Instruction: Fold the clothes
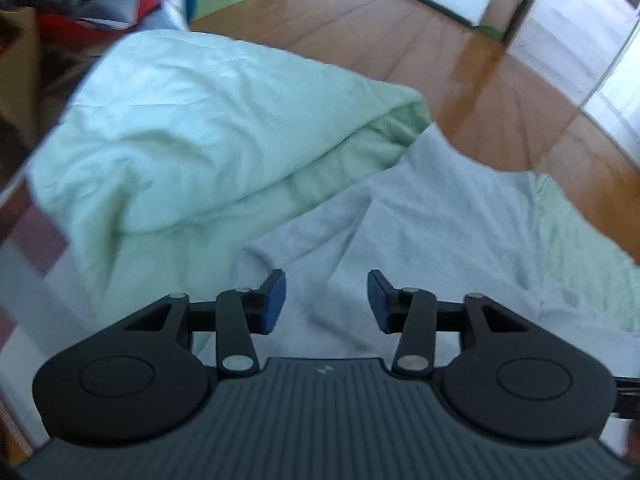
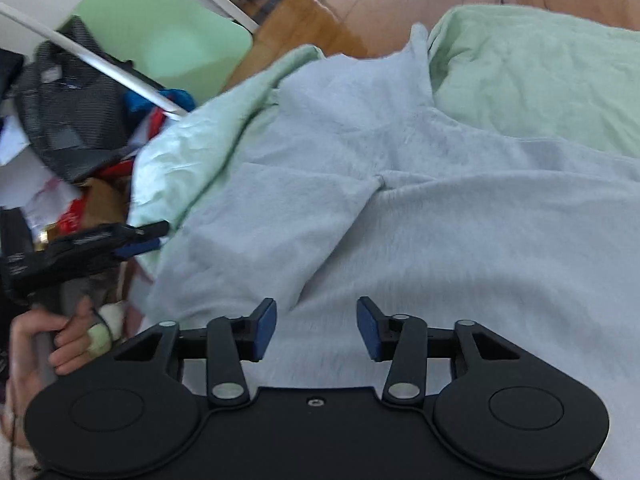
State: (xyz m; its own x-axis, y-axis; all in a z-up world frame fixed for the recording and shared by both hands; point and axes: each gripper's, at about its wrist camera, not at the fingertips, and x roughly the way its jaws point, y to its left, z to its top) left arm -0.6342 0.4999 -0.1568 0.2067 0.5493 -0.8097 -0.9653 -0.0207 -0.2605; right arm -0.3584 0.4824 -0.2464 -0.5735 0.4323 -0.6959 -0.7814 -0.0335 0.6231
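Both my grippers hang released, nothing between the jaws: the left gripper (image 1: 326, 302) and right gripper (image 2: 316, 328) hover over the grey garment (image 2: 440, 220), which lies spread on a green quilt (image 1: 180, 120). The fleecy cloth looks soft, light and limp; I judge a hem or far corner the best hold. To the left, a hand (image 2: 60, 340) grips the other tool; beyond it a clutter pile (image 2: 68, 128), far off bare floor (image 1: 400, 32).

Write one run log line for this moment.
left tongs: open, empty | right tongs: open, empty | pale grey fleece garment: lying on light green quilt
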